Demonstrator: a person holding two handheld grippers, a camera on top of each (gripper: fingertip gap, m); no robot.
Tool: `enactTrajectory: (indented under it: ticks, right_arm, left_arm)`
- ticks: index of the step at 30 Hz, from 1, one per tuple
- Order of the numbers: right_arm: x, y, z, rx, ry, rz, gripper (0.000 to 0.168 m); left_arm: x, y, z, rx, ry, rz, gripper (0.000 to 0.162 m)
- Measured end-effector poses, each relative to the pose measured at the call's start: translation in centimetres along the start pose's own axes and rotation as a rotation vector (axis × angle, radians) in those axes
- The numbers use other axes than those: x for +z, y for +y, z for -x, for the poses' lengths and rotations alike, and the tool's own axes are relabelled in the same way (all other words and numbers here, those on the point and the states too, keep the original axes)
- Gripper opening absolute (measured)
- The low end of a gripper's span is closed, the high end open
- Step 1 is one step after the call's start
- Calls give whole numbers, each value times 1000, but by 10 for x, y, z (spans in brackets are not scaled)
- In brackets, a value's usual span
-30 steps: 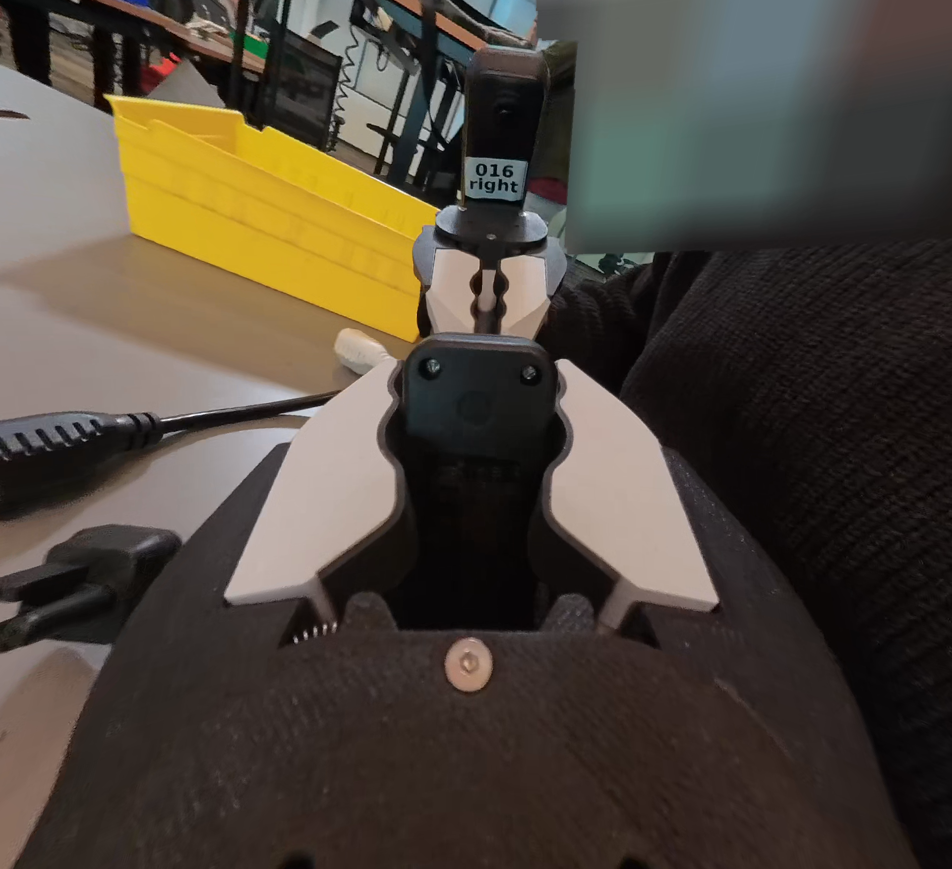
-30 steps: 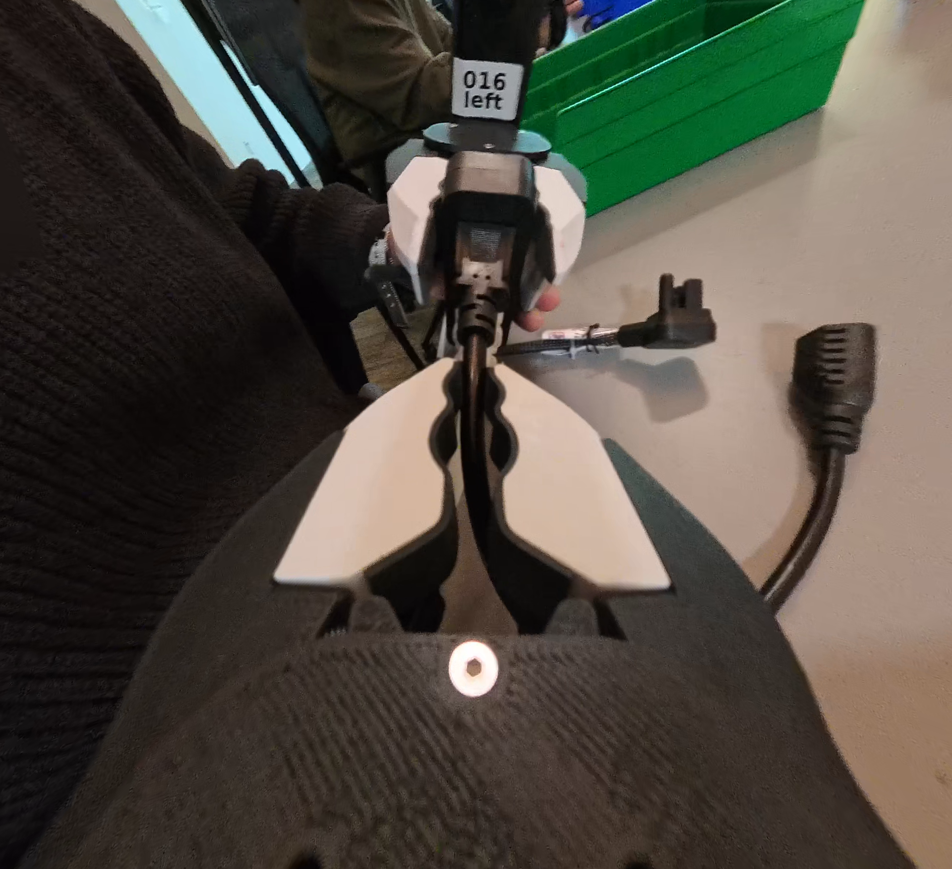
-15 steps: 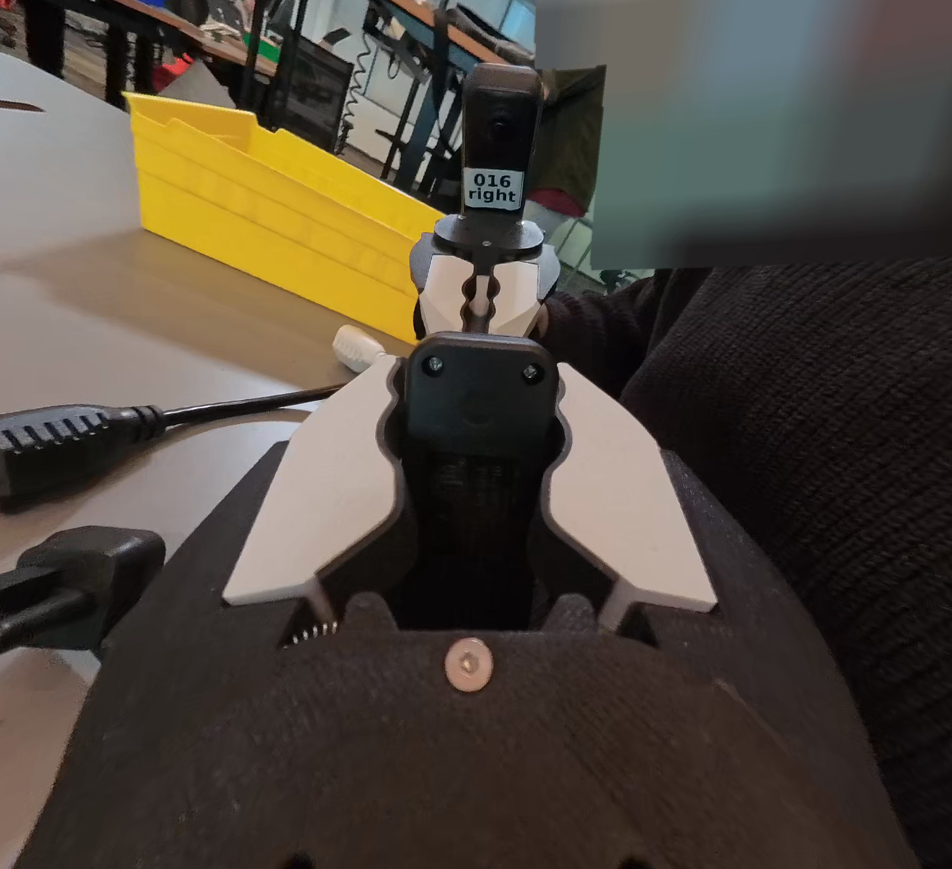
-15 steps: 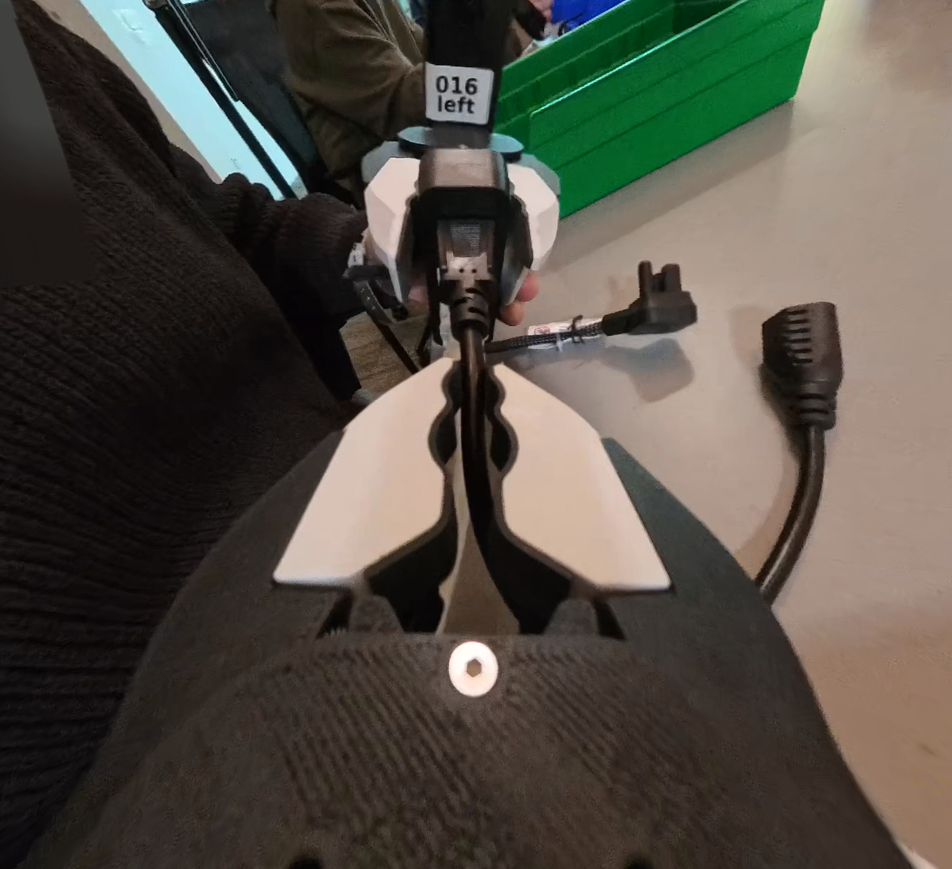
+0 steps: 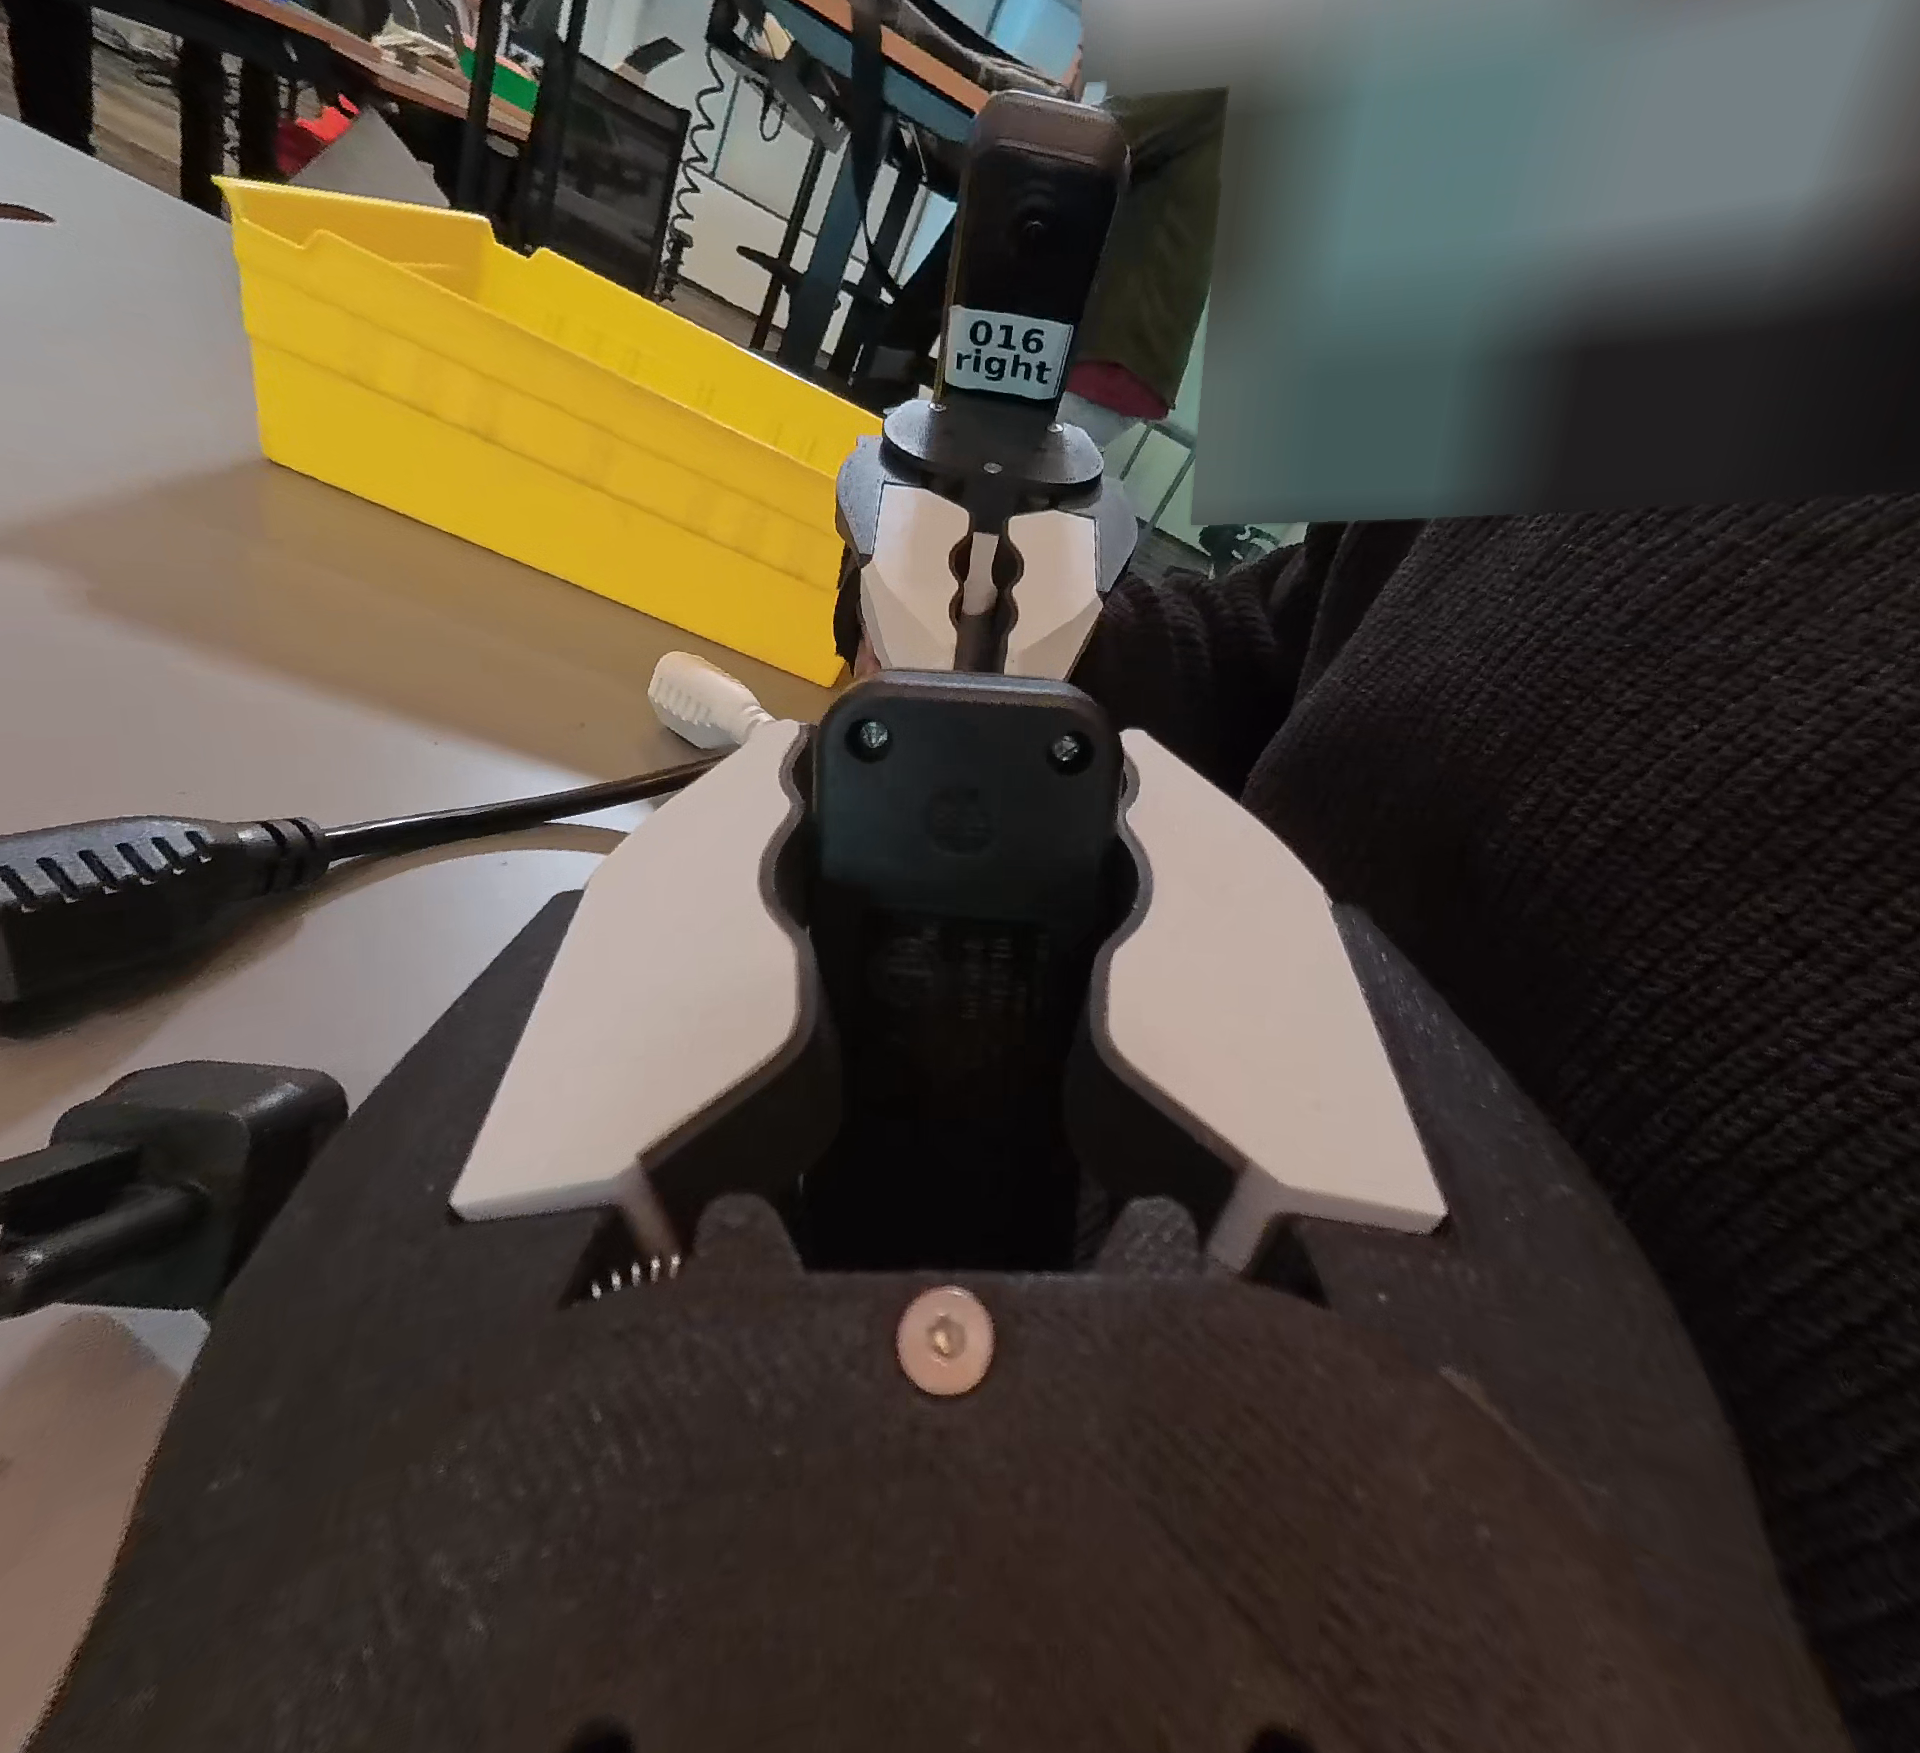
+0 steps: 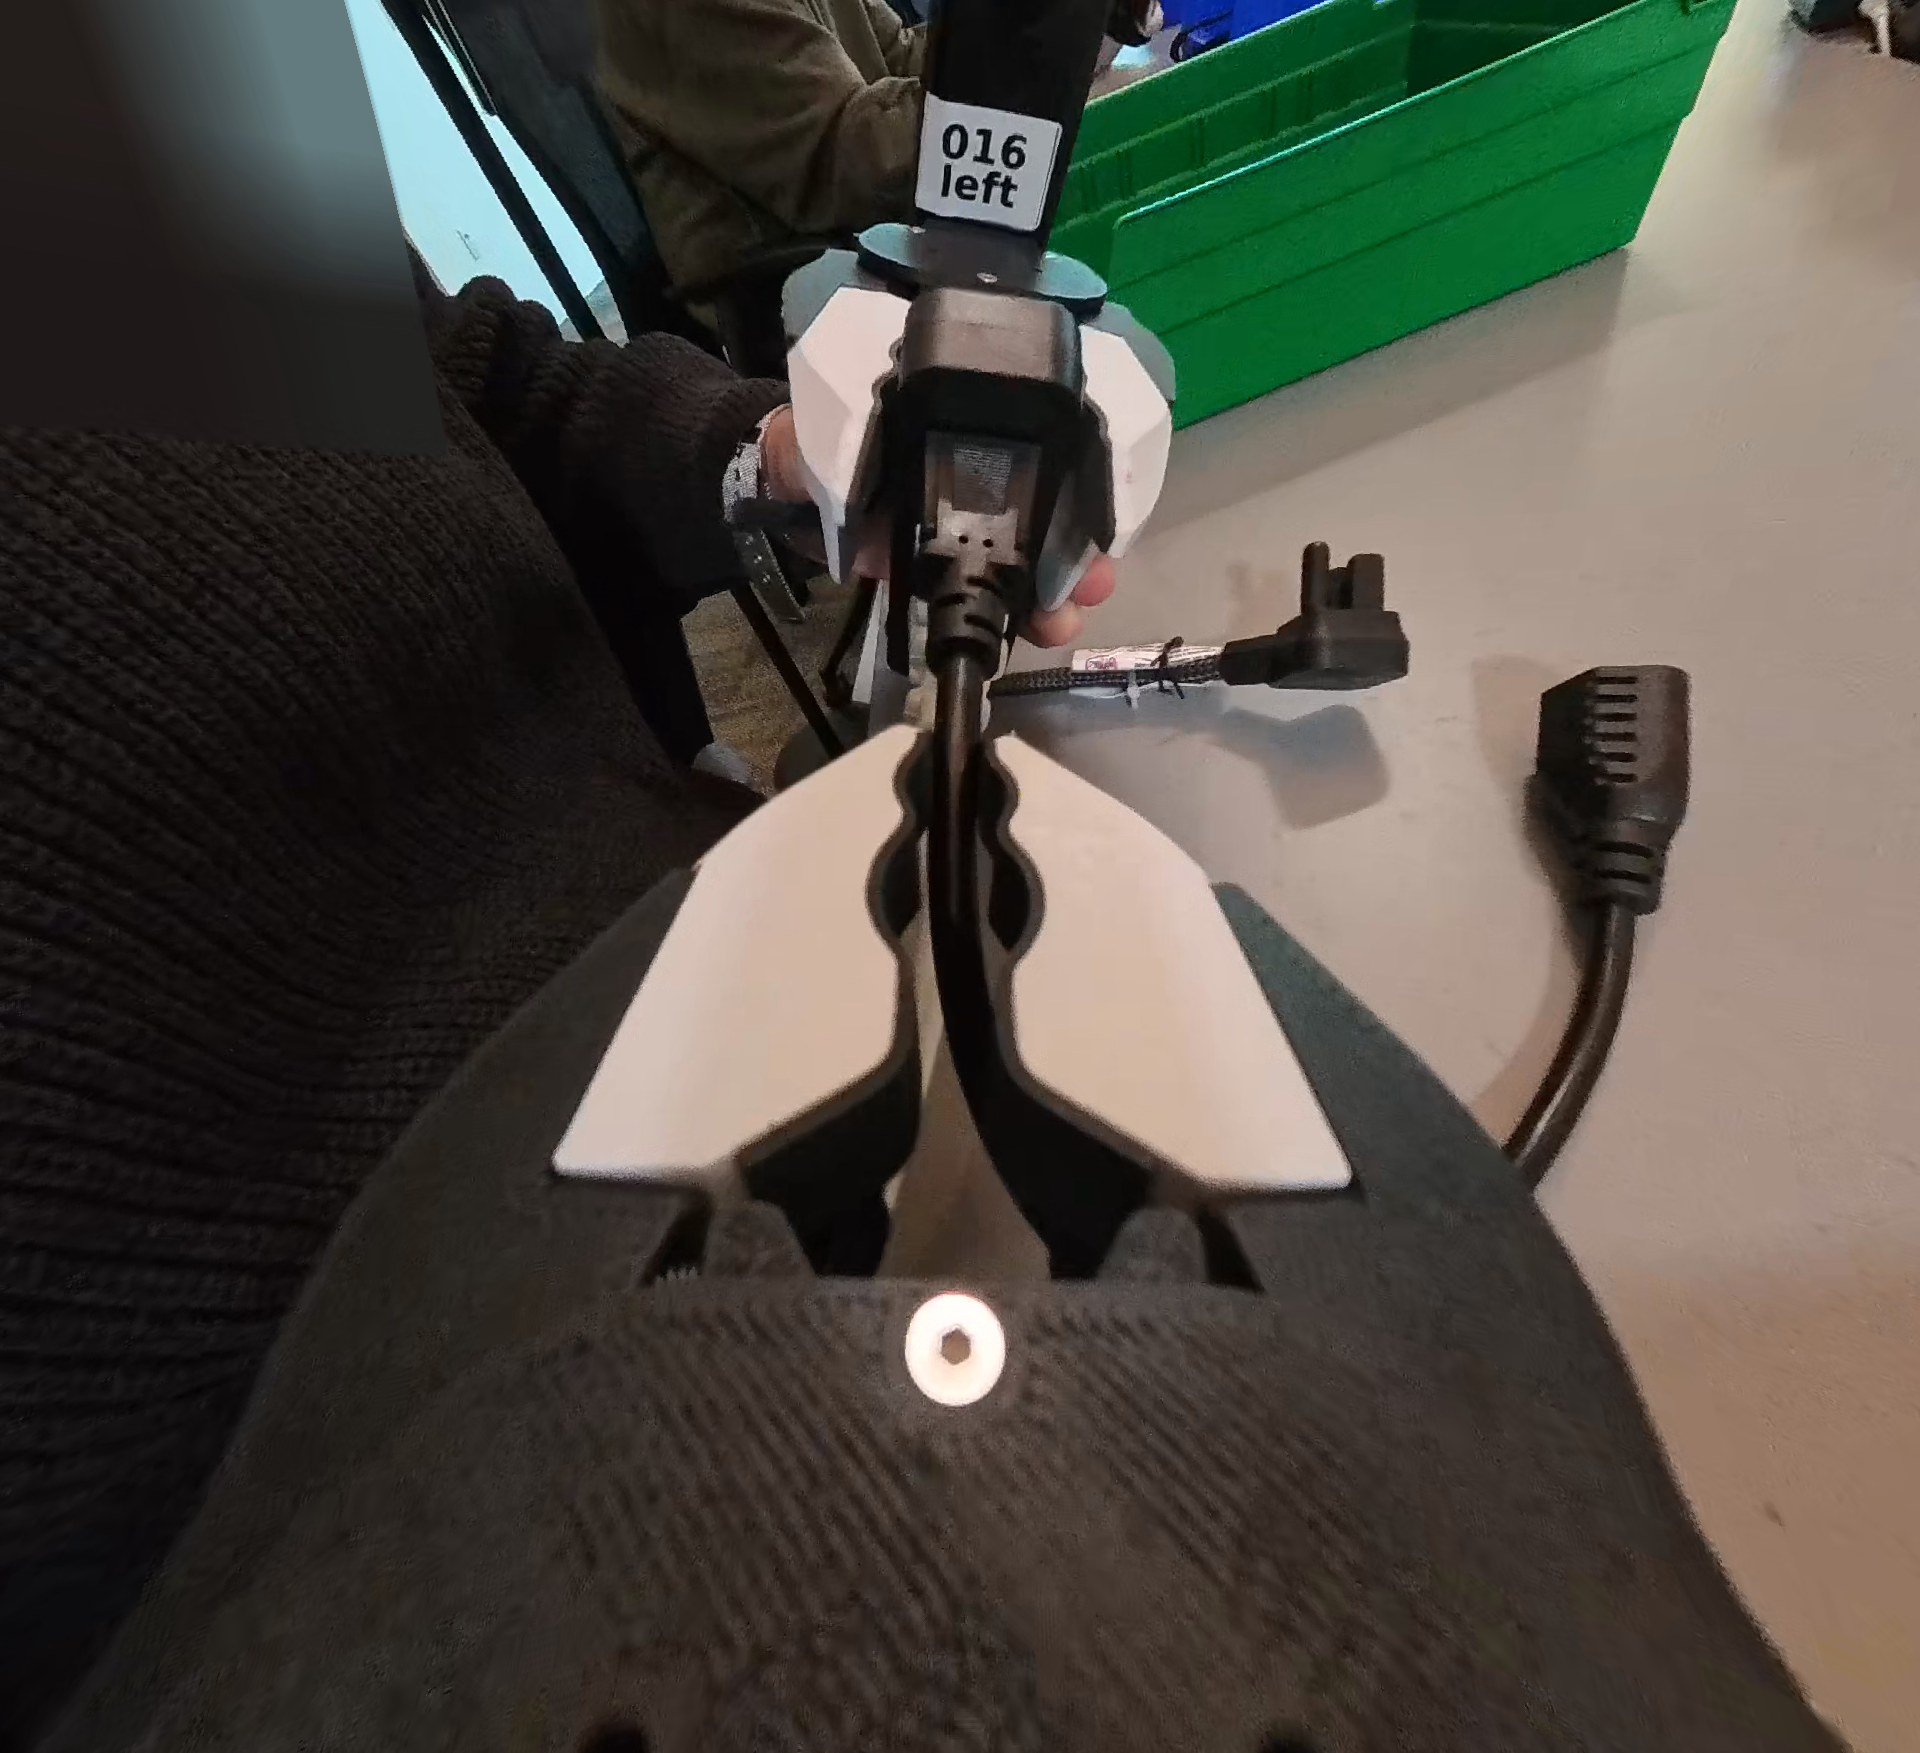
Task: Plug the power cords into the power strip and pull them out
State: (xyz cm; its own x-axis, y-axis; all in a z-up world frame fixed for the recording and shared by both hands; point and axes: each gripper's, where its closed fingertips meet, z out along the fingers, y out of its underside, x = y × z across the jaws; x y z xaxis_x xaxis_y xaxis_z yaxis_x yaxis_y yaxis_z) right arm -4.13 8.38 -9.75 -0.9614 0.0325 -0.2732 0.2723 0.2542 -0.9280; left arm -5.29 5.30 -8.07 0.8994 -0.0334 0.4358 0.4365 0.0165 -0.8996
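At twelve o'clock from the left wrist, the left tool (image 5: 961, 830) stays clamped on the rigid power strip (image 5: 966, 810), best held by its flanks, while from the right wrist the right tool (image 6: 951, 830) pinches its limp cord (image 6: 951, 872) (both nearer now) above the bench (image 6: 1558, 477).

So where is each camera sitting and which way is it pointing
Left wrist view: on the left gripper, looking along its fingers past the black box it clamps toward the right gripper, yellow bin and a dark sleeve.
Right wrist view: on the right gripper, pinching the cord, facing the left gripper and green bin.
Shared: both grippers, box, table.
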Motion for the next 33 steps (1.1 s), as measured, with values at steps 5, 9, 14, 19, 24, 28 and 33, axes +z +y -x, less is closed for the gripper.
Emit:
enactTrajectory:
  ticks: [5, 9, 14, 19, 24, 28, 33]
  right_arm:
    - [-5, -3, -1, 4, -6, -9, 9]
    - [-5, 2, 3, -8, -26, 11, 9]
    - [1, -7, 7, 19, -41, -40, 23]
    - [20, 2, 15, 42, -54, 26, 42]
    - [29, 12, 12, 6, -9, 87, 15]
    - [29, 10, 15, 25, -35, 62, 15]
    - [25, 7, 16, 3, -23, 52, 15]
  left_arm:
    - [-4, -3, 1, -23, 4, -24, 52]
    - [-3, 0, -2, -4, 9, -5, 52]
    - [-5, 1, -4, 21, 10, 21, 52]
    - [6, 7, -10, 57, -14, 60, 52]
    - [10, 11, -14, 65, -13, 67, 52]
    - [9, 9, -20, 27, 54, 38, 53]
    - [6, 0, -21, -67, 122, -58, 85]
